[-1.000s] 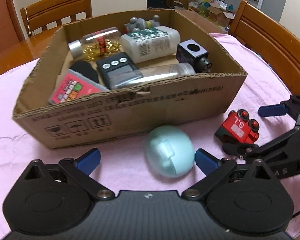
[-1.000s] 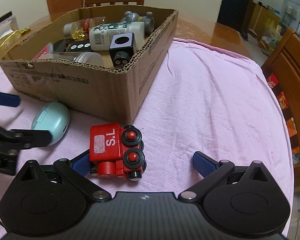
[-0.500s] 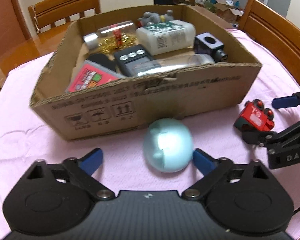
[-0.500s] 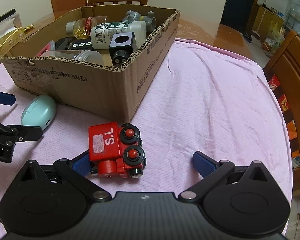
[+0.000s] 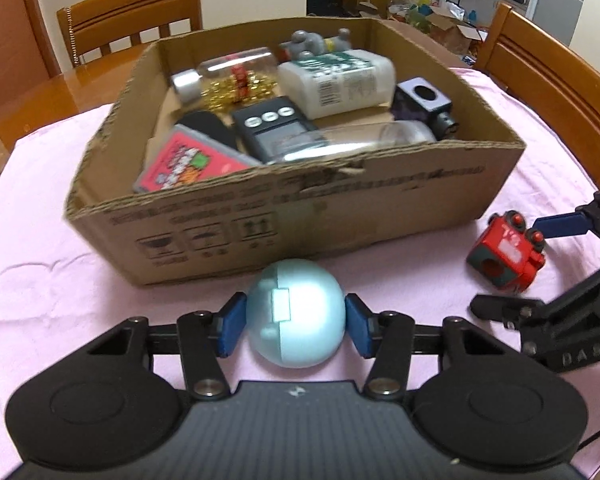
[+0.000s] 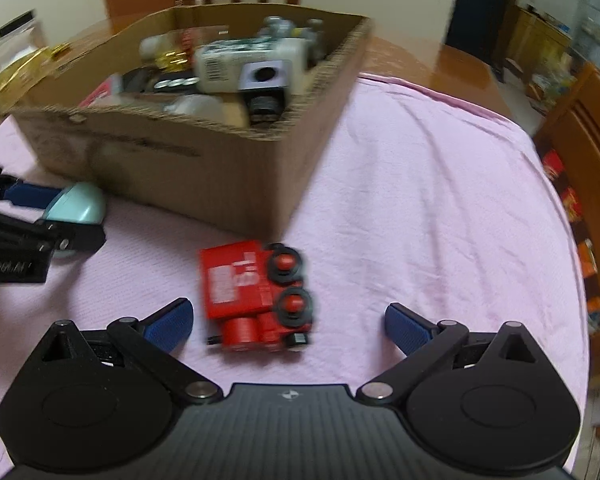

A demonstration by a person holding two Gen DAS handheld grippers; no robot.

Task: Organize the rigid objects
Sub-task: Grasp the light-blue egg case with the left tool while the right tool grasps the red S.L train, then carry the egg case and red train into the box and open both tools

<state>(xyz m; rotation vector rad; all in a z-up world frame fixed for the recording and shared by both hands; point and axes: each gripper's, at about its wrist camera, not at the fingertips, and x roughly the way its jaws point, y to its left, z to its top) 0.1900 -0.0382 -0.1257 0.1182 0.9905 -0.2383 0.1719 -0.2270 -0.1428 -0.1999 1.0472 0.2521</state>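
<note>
A pale blue egg-shaped case (image 5: 295,312) lies on the pink cloth in front of the cardboard box (image 5: 300,216). My left gripper (image 5: 295,325) is shut on it, one blue pad on each side. It also shows in the right wrist view (image 6: 78,205). A red toy train (image 6: 256,294) lies on the cloth between the open fingers of my right gripper (image 6: 288,324), nearer the left finger, touching neither pad. The train also shows in the left wrist view (image 5: 508,252). The box (image 6: 188,152) holds several bottles, a timer and a card pack.
The pink cloth (image 6: 420,184) covers a round wooden table. Wooden chairs stand behind the box (image 5: 132,12) and to the right (image 5: 548,76). A gold packet (image 6: 24,72) lies on the table left of the box.
My left gripper has closed its pads onto the pale blue case. My right gripper has shifted so the red train sits more between its open fingers.
</note>
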